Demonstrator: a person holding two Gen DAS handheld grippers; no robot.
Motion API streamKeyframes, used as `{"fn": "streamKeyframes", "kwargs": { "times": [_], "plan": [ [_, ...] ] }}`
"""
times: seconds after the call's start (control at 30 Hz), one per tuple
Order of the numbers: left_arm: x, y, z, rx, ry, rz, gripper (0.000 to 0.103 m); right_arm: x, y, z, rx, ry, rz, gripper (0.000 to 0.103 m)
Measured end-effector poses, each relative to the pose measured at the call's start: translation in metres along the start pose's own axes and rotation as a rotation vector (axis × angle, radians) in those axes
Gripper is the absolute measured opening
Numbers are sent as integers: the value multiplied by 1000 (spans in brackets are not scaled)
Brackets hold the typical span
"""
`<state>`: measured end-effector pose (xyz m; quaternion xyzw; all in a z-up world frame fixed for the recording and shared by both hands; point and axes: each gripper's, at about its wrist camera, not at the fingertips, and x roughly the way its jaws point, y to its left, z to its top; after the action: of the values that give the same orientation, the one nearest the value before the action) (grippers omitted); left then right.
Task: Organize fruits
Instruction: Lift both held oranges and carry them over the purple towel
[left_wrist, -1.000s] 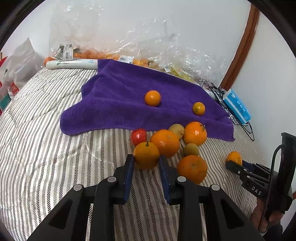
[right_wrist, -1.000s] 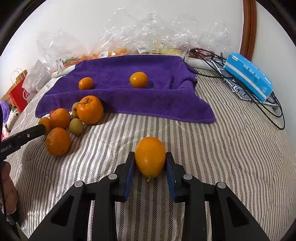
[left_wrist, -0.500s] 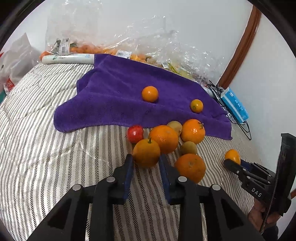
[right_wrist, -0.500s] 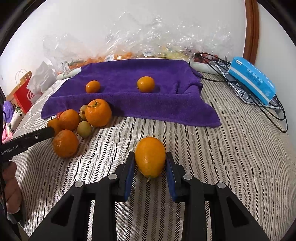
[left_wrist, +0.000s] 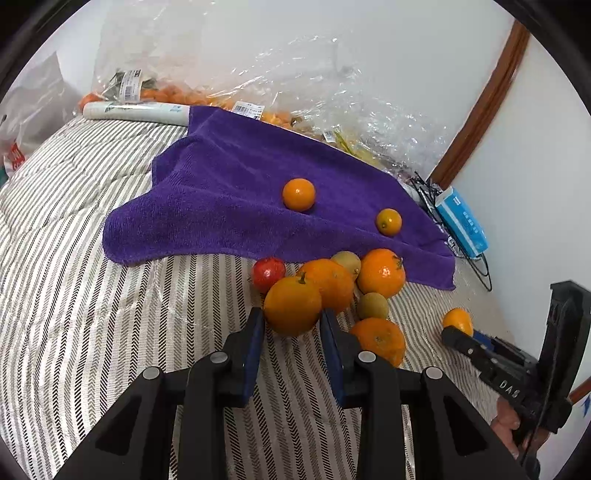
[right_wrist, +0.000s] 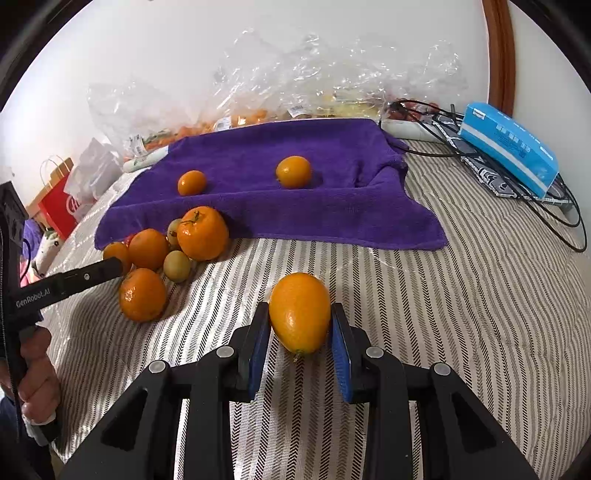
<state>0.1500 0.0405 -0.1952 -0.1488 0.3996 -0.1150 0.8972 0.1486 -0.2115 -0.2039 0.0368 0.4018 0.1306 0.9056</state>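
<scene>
Left fingers (left_wrist: 255, 332): blue-padded, one on each side of a stemmed orange (left_wrist: 292, 306), pads against its flanks; left gripper (left_wrist: 291, 328) grasping it.
Right fingers (right_wrist: 258, 332): pads pressed to both sides of an oval orange fruit (right_wrist: 300, 312); right gripper (right_wrist: 300, 332) clamped on it.
Stemmed orange: at the near edge of the fruit cluster, just in front of the purple towel (left_wrist: 229, 192); whether it rests on the striped bedcover (left_wrist: 74, 288) cannot be told.
Oval orange fruit: well apart from the cluster, over the bedcover, in front of the towel's near edge.
Cluster: a second orange (left_wrist: 328, 282) touching behind the stemmed one; a red fruit (left_wrist: 268, 273) to its left; a leafy-stemmed orange (left_wrist: 380, 272) at right; two greenish fruits (left_wrist: 372, 305) between; another orange (left_wrist: 380, 339) beside the left gripper's right finger.
On towel: two small oranges (left_wrist: 299, 194), apart from each other.
Surroundings: clear plastic bags (left_wrist: 258, 85) along the wall; blue box (right_wrist: 509, 147) on black cables (right_wrist: 554, 218) at right; red bag (right_wrist: 61, 206) at far left.
</scene>
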Motion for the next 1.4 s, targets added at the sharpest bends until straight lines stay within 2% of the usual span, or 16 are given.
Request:
{"fn": "streamKeyframes", "kwargs": {
  "times": [0.07, 0.2, 0.3, 0.57, 0.67, 0.8, 0.9, 1.07, 1.23, 1.4],
  "plan": [
    [5, 0, 1, 2, 27, 18, 30, -1, -2, 0, 9, -3, 3, 32],
    [7, 1, 5, -21, 14, 11, 34, 1, 0, -1, 4, 3, 2, 32],
    [6, 0, 4, -10, 5, 8, 31, 2, 1, 0, 2, 7, 11, 32],
    [-7, -4, 2, 10, -61, -25, 31, 0, 0, -1, 7, 0, 10, 32],
    [-15, -3, 3, 7, -99, -22, 31, -2, 1, -1, 9, -12, 18, 32],
    [-20, -1, 6, 4, -92, 8, 31, -9, 0, 0, 15, -38, 24, 32],
    [-25, -3, 17, 5, -95, 30, 31, -12, 5, 12, 14, -39, 48, 32],
    [-35, -7, 46, 3, -139, 37, 31, -26, 21, 45, -50, -126, 46, 32],
    [-33, -8, 81, 25, -191, 89, 31, -34, 26, 81, -73, -196, 55, 32],
    [-28, -15, 114, 36, -251, 91, 31, -34, 27, 116, -89, -254, 45, 32]
  ]
}}
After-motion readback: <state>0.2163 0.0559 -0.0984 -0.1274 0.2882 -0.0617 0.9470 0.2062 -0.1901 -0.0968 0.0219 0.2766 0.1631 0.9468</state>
